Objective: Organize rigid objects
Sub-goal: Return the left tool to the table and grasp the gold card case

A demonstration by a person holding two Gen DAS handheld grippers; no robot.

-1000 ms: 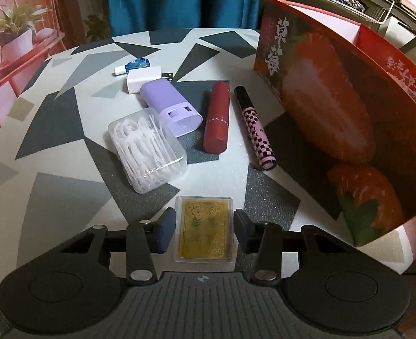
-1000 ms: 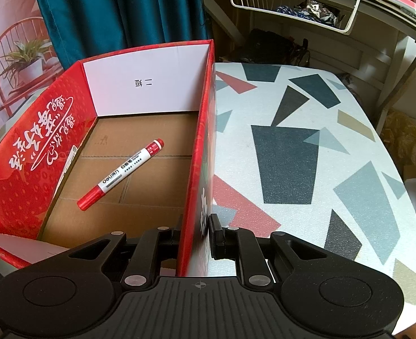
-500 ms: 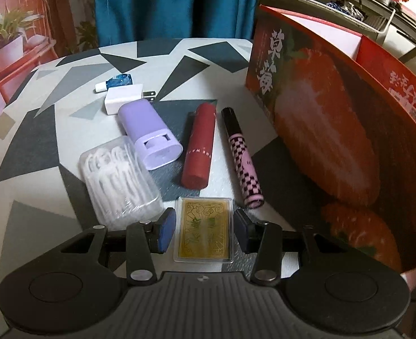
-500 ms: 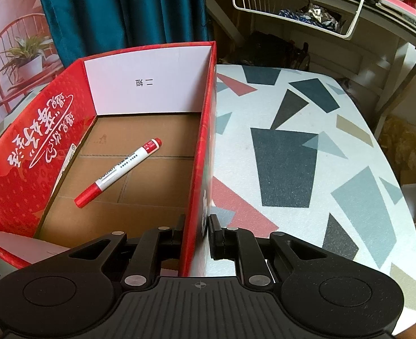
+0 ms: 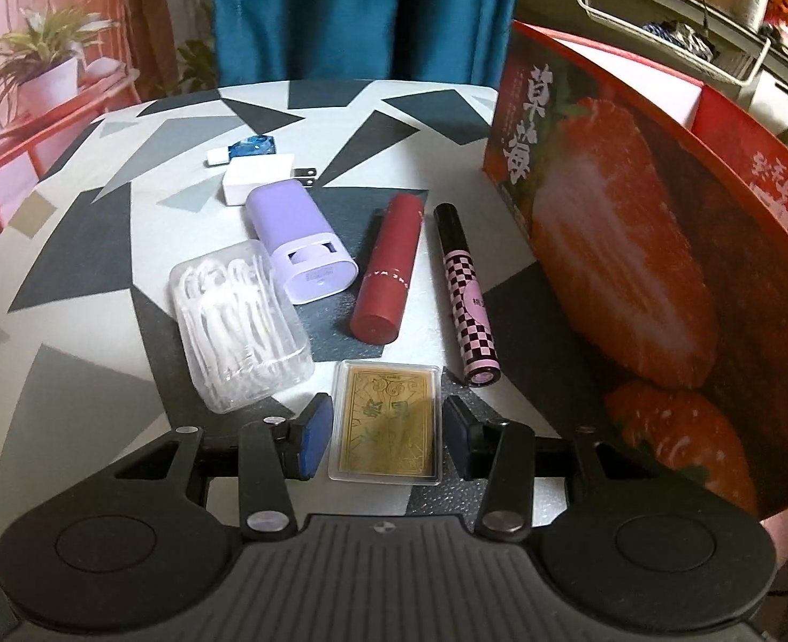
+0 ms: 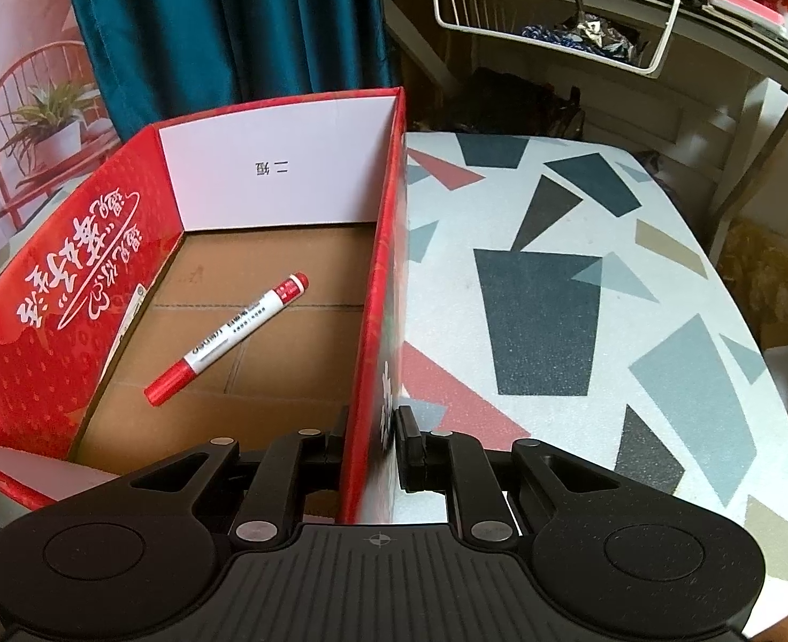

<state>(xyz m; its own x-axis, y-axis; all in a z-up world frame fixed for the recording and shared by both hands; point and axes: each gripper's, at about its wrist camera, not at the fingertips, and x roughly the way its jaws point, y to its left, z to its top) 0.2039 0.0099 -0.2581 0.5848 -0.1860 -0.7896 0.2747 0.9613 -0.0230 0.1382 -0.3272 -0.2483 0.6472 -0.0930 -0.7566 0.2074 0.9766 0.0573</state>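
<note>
Since a moment ago, our left gripper [image 5: 385,436] has drifted a little over the table [image 5: 99,246], so the things on it sit in slightly new spots in its view. The gold card [image 5: 384,422] is still between the left gripper's blue pads [image 5: 316,436]. The jaws stand partly apart, one on each side of the card. There looks to be a thin gap on each side, so we cannot tell if the pads press on it.

Past the card, more things lie on the table. A clear box of floss picks [image 5: 238,321] is at the left. Next to it is a purple case [image 5: 300,238]. Then comes a dark red tube [image 5: 388,273], and then a pink and black checked tube [image 5: 466,291]. Farther back are a white plug [image 5: 257,182] and a small blue thing [image 5: 252,148] that is too small to make out.

The big red box [image 5: 618,246] with strawberries on it stands at the right of these things.

Our right gripper [image 6: 375,438] has not moved. Its jaws are clamped on the box's side wall [image 6: 377,321], one inside and one outside. Inside the box, a red and white marker [image 6: 228,339] lies slanted on the brown floor.
</note>
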